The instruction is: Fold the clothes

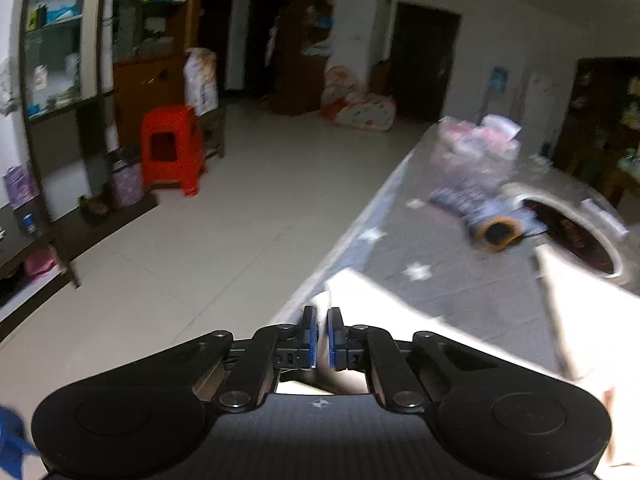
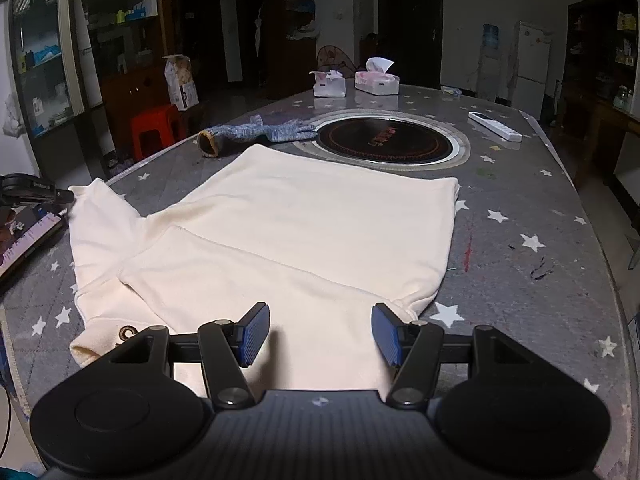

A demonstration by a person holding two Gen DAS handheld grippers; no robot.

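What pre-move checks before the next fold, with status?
1. Left claw shut on cream shirt sleeve: ok, fabric sits between the pads.
2. Right claw open above the shirt's near edge: ok.
3. Shirt body flat on the table: ok, one side already folded in.
4. Blue sock apart from the shirt: cannot tell, it lies right at the far corner.
5. Remote and tissue boxes outside the fold path: ok.
6. Left view sharp: not ok, blurred.

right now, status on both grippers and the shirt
Left hand-held gripper shut on cream shirt sleeve at table edge. Right hand-held gripper open over hem. Blue sock beyond, touching the shirt's far edge.
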